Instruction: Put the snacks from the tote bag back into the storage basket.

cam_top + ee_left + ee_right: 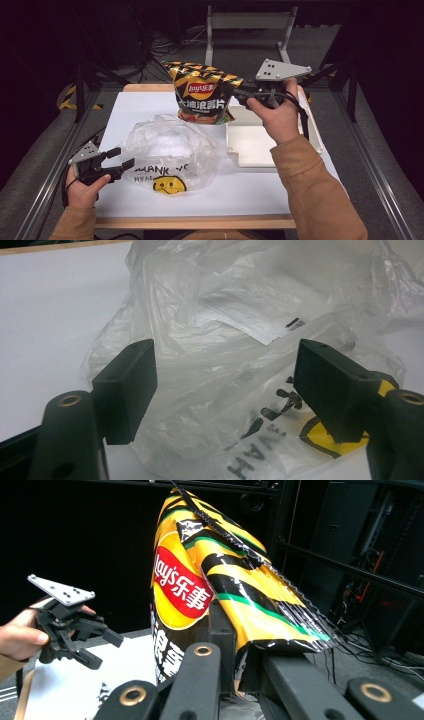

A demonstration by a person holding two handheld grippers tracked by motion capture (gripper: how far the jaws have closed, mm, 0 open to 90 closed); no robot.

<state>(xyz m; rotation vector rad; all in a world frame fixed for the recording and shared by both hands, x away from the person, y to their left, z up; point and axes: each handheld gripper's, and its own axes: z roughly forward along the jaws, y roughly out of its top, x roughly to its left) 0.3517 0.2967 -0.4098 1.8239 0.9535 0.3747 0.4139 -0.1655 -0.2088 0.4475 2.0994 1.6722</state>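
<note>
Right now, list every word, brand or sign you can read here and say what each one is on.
"Lay's" plus two Chinese characters, "乐事": red logo on the chip bag, held in the shut right gripper.
Large white Chinese characters below the logo: partly hidden, not surely readable.
"THANK YO…": black print on the plastic bag, partly creased.
"HA…": second line there, cut off.
Yellow smiley face: sign on the plastic bag.
Smaller print on the chip bag: too blurred.
</note>
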